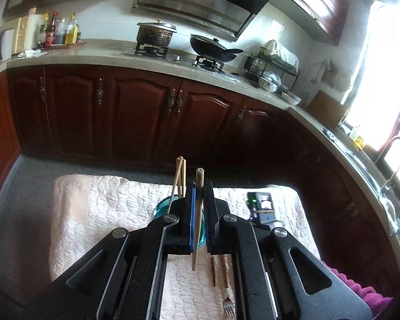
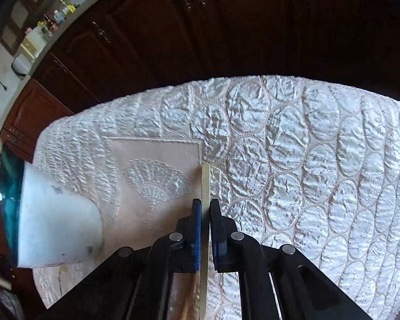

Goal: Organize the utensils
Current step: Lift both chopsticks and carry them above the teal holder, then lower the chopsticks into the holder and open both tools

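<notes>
Left wrist view: your left tongs [image 1: 198, 186] are clamped on a chopstick [image 1: 199, 200]; carry it upright to the blue cup [image 1: 161, 208] just behind-left. Right wrist view: your right tongs [image 2: 206, 202] pinch a pale stick [image 2: 206, 184] above the quilted cloth [image 2: 306, 160]; lift it cleanly.

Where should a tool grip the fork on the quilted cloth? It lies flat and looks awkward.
Grip the fork at its slim handle, coming from above with the pads either side. Its handle runs straight away from the tines, so mid-handle should lift without tipping. A dark stick lies close beside it.
</notes>
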### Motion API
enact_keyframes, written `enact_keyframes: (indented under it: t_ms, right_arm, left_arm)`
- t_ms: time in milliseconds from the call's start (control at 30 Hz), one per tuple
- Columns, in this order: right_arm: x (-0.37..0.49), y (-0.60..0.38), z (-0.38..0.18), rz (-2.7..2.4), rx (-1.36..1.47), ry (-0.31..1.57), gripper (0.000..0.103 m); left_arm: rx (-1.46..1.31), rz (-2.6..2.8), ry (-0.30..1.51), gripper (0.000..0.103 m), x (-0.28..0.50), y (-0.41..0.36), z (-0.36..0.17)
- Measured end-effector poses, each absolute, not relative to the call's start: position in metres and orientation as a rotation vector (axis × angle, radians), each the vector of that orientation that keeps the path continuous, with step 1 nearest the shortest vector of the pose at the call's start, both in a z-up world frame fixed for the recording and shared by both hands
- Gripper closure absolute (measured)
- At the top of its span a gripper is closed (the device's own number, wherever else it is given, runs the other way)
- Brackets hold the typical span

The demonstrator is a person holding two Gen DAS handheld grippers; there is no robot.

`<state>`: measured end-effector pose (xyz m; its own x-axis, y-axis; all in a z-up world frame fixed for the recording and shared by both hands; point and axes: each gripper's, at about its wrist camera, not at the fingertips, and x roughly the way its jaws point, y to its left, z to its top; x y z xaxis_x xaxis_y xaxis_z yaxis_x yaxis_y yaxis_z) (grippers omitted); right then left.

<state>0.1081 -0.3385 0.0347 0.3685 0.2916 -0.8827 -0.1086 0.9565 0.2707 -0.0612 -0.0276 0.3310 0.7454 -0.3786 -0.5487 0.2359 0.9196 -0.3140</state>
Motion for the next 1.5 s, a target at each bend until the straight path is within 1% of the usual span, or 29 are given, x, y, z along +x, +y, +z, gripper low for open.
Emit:
enact_keyframes:
  t_ms: [200, 400, 500, 600, 733, 967, 1233, 1400, 1500]
  right_arm:
    - [0.068, -0.353, 0.097, 0.342, 0.195, 1.043, 0.098]
    - [0.033, -0.358, 0.187, 0.416, 0.179, 0.859, 0.098]
    - [0.020, -0.353, 0.233, 0.458, 0.202, 0.752, 0.098]
    - [0.015, -0.328, 0.279, 0.497, 0.245, 0.590, 0.098]
    - [0.024, -0.296, 0.287, 0.510, 0.240, 0.545, 0.098]
    - [0.066, -0.235, 0.271, 0.499, 0.243, 0.484, 0.098]
    - [0.096, -0.214, 0.237, 0.440, 0.218, 0.470, 0.098]
    - [0.100, -0.211, 0.227, 0.413, 0.178, 0.447, 0.098]
    - [0.097, -0.211, 0.213, 0.422, 0.153, 0.474, 0.098]
  left_arm:
    - [-0.259, -0.320, 0.623, 0.099, -0.055, -0.016, 0.331]
    - [-0.232, -0.275, 0.575, 0.099, -0.050, -0.019, 0.336]
    - [-0.203, -0.231, 0.550, 0.099, -0.045, -0.021, 0.335]
    - [-0.183, -0.185, 0.533, 0.099, -0.037, -0.024, 0.331]
    - [-0.194, -0.173, 0.547, 0.099, -0.023, -0.028, 0.320]
    - [-0.191, -0.144, 0.564, 0.099, -0.009, -0.030, 0.303]
    - [-0.198, -0.162, 0.566, 0.099, 0.000, -0.028, 0.304]
    - [-0.197, -0.167, 0.584, 0.099, 0.006, -0.033, 0.296]
    - [-0.180, -0.165, 0.598, 0.099, 0.008, -0.038, 0.287]
